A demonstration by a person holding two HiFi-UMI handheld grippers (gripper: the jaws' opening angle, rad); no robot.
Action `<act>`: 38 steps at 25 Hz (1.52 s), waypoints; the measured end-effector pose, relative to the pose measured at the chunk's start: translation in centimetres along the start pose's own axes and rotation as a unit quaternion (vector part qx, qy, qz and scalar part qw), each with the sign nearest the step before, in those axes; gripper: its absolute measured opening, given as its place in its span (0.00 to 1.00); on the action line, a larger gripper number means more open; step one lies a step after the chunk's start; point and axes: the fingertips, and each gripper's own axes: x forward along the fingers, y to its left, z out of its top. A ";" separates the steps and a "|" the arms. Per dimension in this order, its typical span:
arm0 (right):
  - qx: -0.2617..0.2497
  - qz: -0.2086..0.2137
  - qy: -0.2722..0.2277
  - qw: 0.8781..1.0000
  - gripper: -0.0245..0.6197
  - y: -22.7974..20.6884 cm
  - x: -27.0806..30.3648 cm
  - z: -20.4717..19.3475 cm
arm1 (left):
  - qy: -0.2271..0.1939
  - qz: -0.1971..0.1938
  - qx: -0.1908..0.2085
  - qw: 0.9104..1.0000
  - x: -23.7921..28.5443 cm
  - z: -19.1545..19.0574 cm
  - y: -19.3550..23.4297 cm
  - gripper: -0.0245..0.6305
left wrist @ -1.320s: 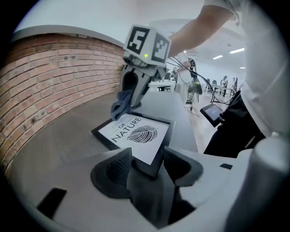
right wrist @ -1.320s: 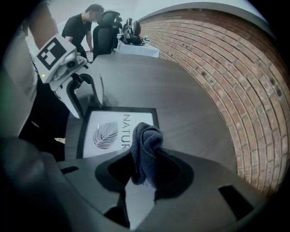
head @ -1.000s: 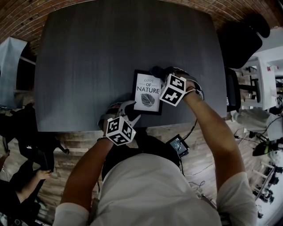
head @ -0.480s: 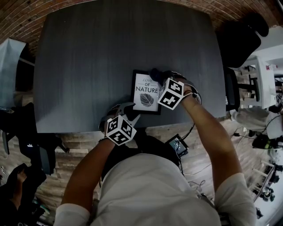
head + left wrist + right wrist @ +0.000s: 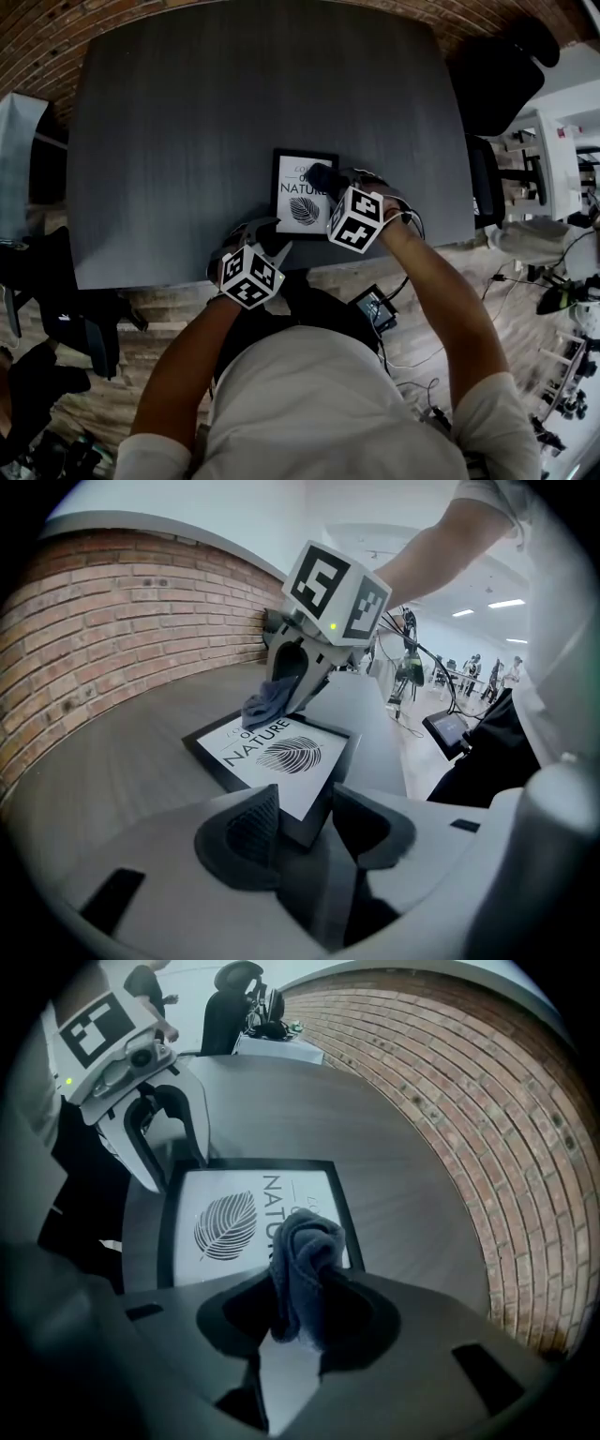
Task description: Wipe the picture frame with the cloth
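Observation:
The black picture frame [image 5: 298, 208] with a white leaf print lies flat near the table's front edge; it also shows in the left gripper view [image 5: 272, 757] and the right gripper view [image 5: 225, 1227]. My left gripper [image 5: 305, 813] has just been closing, and its jaws now clamp the frame's near corner between them. From the head view that left gripper [image 5: 274, 239] sits at the frame's lower left. My right gripper [image 5: 300, 1302] is shut on a bunched dark blue-grey cloth [image 5: 305, 1269]. The cloth [image 5: 319, 175] presses on the glass over the upper right of the print.
The dark grey table [image 5: 187, 122] is bare apart from the frame. A black chair [image 5: 497, 84] stands at its right end. A small device with a lit screen [image 5: 375, 307] lies below the table's front edge. Brick floor surrounds the table.
The right gripper has slid the cloth leftward over the frame, now covering part of the lettering. The left gripper has stayed at the near corner.

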 end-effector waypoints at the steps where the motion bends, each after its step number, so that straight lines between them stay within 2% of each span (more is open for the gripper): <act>1: 0.001 0.001 -0.001 1.000 0.23 0.3 -0.1 0.0 | 0.000 0.000 -0.001 1.000 0.0 0.0 0.0 0.32; 24: 0.013 0.041 -0.015 0.999 0.23 7.6 -2.8 -0.4 | 0.004 0.007 -0.013 1.000 -0.2 0.0 0.1 0.32; 31: 0.011 0.067 -0.015 0.998 0.23 10.1 -3.7 -0.7 | 0.007 0.008 -0.016 1.000 -0.2 0.0 0.1 0.33; 38: 0.061 0.125 -0.034 0.990 0.23 12.0 -5.2 -0.6 | 0.004 -0.003 -0.021 1.000 -0.3 0.1 0.3 0.32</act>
